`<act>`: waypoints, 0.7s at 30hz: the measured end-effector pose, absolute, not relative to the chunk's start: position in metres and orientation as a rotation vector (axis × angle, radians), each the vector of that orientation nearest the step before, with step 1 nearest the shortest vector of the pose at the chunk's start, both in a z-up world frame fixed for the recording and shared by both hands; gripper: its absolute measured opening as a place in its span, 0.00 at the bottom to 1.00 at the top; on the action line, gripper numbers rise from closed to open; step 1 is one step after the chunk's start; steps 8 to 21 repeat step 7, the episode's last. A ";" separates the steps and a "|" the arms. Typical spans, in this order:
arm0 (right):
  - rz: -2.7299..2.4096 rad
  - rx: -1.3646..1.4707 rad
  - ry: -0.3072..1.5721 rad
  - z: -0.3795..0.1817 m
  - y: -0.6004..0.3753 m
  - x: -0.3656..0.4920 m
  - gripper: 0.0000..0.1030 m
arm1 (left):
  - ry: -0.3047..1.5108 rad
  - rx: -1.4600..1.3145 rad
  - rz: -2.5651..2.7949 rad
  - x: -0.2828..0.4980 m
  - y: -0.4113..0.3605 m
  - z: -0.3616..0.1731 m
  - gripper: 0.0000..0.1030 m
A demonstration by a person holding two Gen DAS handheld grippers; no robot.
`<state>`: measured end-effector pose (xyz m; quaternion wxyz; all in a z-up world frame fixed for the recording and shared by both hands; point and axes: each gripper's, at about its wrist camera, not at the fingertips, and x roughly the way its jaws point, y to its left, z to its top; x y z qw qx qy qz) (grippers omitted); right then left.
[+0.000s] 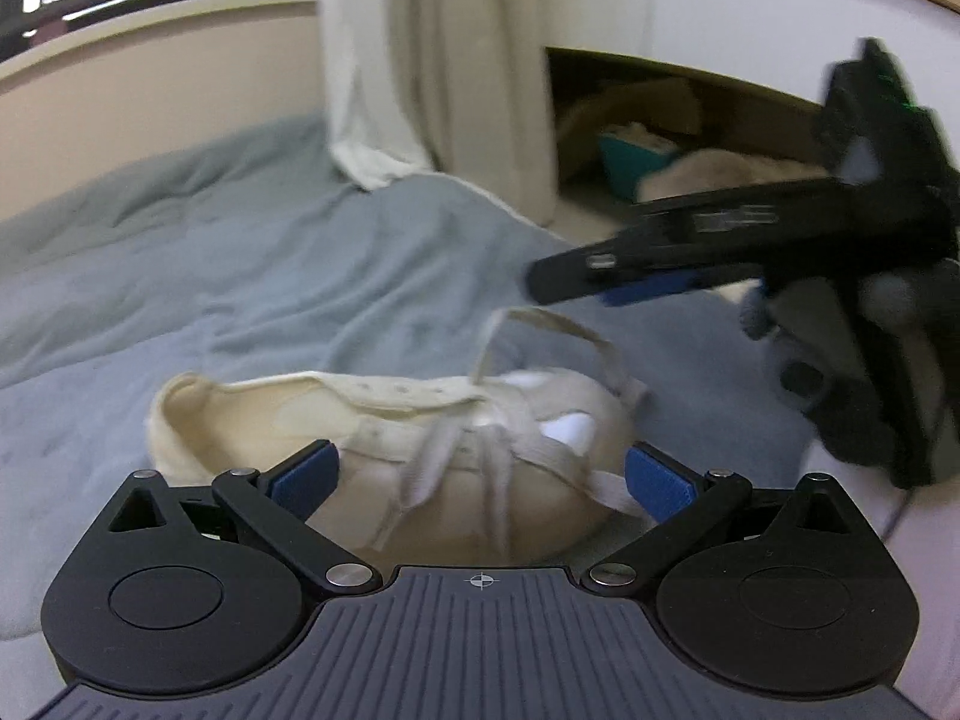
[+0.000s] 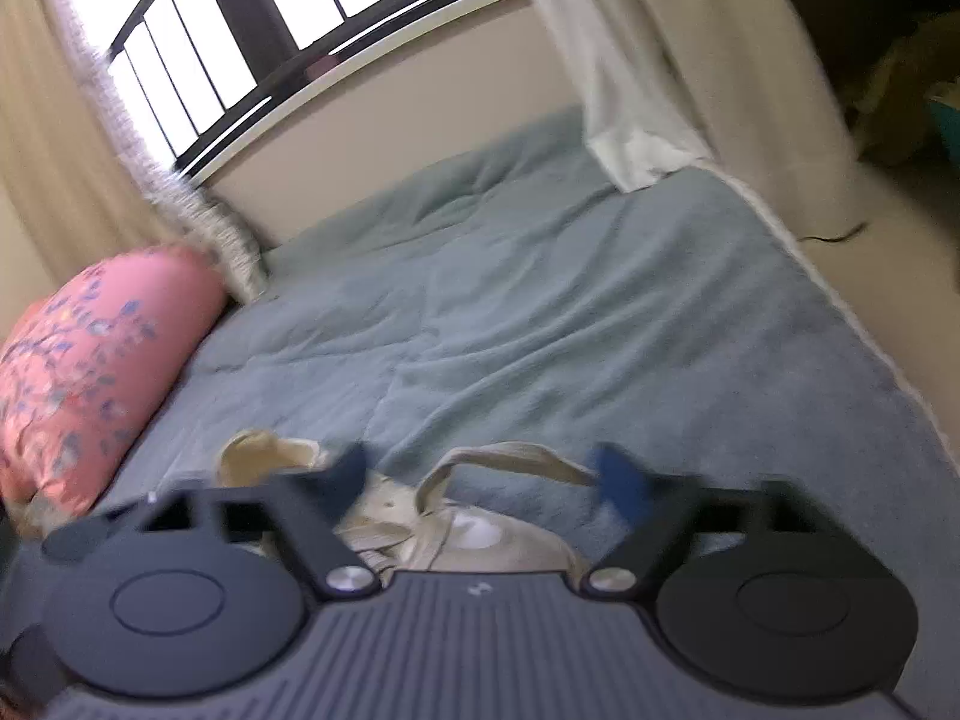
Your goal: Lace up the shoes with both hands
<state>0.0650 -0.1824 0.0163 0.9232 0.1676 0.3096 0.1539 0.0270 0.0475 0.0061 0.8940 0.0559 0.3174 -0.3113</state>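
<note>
**Both claws over the shoe, neither holding lace**

I have the shoe [image 1: 384, 450] lying on the blanket [image 1: 240, 276], directly under my left gripper [image 1: 480, 480]. Its jaws stand wide apart, one blue pad on each side of the laced front, gripping nothing. A loop of lace [image 1: 552, 330] arches up over the shoe's far side, and loose strands [image 1: 432, 468] hang down the front between my pads.

My right gripper [image 2: 486, 480] is also spread apart and empty. In the left wrist view it hovers above and to the right of the shoe, tips pointing toward the loop but apart from it.

I judge this to be the reaching step: a lace end must be picked before any threading or tying. The next move calls for closing one claw on the raised loop while the other pins a hanging strand, with care not to catch the tongue.

Hard to read: the right wrist view is smeared by motion, and my own gripper body covers most of the shoe there. I cannot find the lace tips, nor tell which eyelets are already threaded. The shoe's near side is cut off behind my left gripper.
</note>
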 end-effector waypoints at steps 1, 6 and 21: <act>0.313 0.346 0.625 0.017 -0.184 0.064 0.40 | 0.674 0.101 -0.668 0.027 0.048 0.005 1.00; 0.419 0.248 0.635 0.017 -0.171 0.061 0.41 | 0.706 -0.032 -0.611 0.036 0.066 0.004 0.90; 0.419 0.248 0.635 0.017 -0.171 0.061 0.45 | 0.712 -0.066 -0.600 0.039 0.070 0.004 0.79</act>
